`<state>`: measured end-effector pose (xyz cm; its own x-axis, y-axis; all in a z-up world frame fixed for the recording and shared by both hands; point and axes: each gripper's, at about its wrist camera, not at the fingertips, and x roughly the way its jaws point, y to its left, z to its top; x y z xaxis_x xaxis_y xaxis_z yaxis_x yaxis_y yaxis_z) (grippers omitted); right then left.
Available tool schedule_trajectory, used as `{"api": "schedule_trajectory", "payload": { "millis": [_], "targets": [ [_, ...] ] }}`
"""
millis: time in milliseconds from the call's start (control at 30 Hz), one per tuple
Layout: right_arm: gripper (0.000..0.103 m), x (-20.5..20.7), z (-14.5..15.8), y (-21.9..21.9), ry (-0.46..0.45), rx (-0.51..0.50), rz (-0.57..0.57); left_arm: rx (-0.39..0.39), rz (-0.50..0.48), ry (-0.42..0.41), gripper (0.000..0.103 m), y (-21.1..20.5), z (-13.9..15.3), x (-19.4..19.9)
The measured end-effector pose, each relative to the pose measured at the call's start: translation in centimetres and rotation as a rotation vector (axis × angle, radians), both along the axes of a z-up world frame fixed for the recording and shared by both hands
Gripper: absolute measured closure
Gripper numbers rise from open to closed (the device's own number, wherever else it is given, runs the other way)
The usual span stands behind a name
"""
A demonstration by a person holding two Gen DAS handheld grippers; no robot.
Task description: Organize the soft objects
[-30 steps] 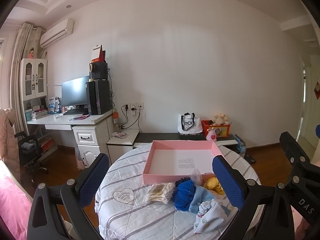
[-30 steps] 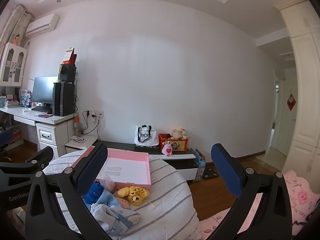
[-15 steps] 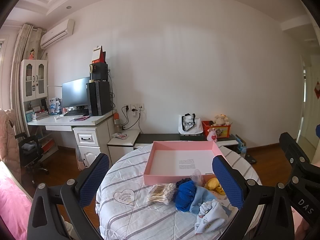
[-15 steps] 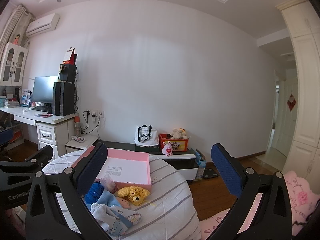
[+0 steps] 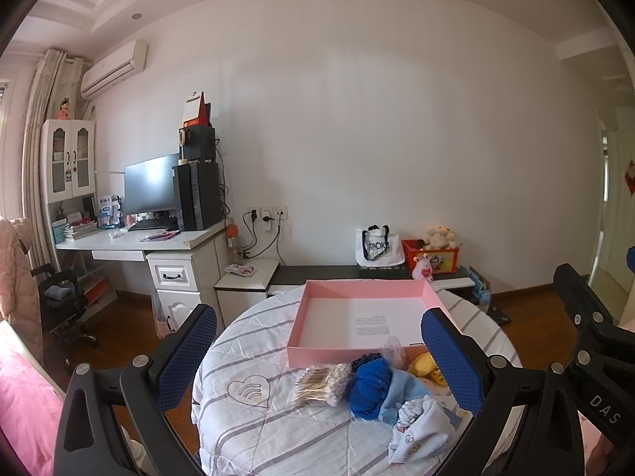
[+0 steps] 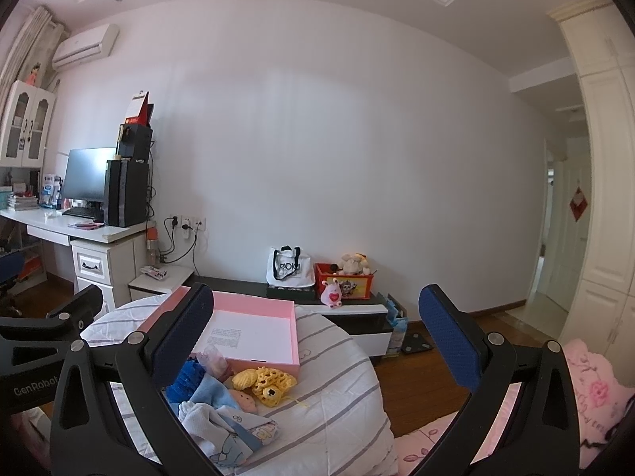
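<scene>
An empty pink box (image 5: 367,319) (image 6: 254,327) lies on a round table with a striped white cover (image 5: 254,408) (image 6: 341,388). In front of it sits a small pile: a pack of cotton swabs (image 5: 321,384), a blue knitted piece (image 5: 367,384) (image 6: 190,375), a light blue cloth (image 5: 408,390), yellow crochet pieces (image 5: 424,367) (image 6: 266,384) and white printed baby clothes (image 5: 418,422) (image 6: 226,424). My left gripper (image 5: 319,361) hangs open above the table's near side, holding nothing. My right gripper (image 6: 317,341) is open too, over the table's right edge.
A white desk (image 5: 139,244) with monitor and computer tower stands at the left, an office chair (image 5: 59,305) near it. A low dark bench (image 5: 357,271) along the wall carries a tote bag (image 5: 375,246) and a red toy box (image 5: 430,252). Pink bedding (image 6: 587,392) lies at right.
Both views shift only slightly; the table and box sit a touch lower in the left wrist view. Nothing on the table has moved.
</scene>
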<state>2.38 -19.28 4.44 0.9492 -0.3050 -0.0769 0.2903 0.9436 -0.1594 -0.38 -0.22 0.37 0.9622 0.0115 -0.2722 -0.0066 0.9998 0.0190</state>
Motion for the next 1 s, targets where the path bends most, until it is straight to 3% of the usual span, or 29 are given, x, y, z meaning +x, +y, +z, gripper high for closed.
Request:
{"api": "schedule_trajectory", "payload": {
  "millis": [1000],
  "targets": [
    [0.0,0.1,0.01,0.21,0.006,-0.007,0.006,-0.009,-0.006,0.011,0.002,0.21,0.06,0.14]
  ]
}}
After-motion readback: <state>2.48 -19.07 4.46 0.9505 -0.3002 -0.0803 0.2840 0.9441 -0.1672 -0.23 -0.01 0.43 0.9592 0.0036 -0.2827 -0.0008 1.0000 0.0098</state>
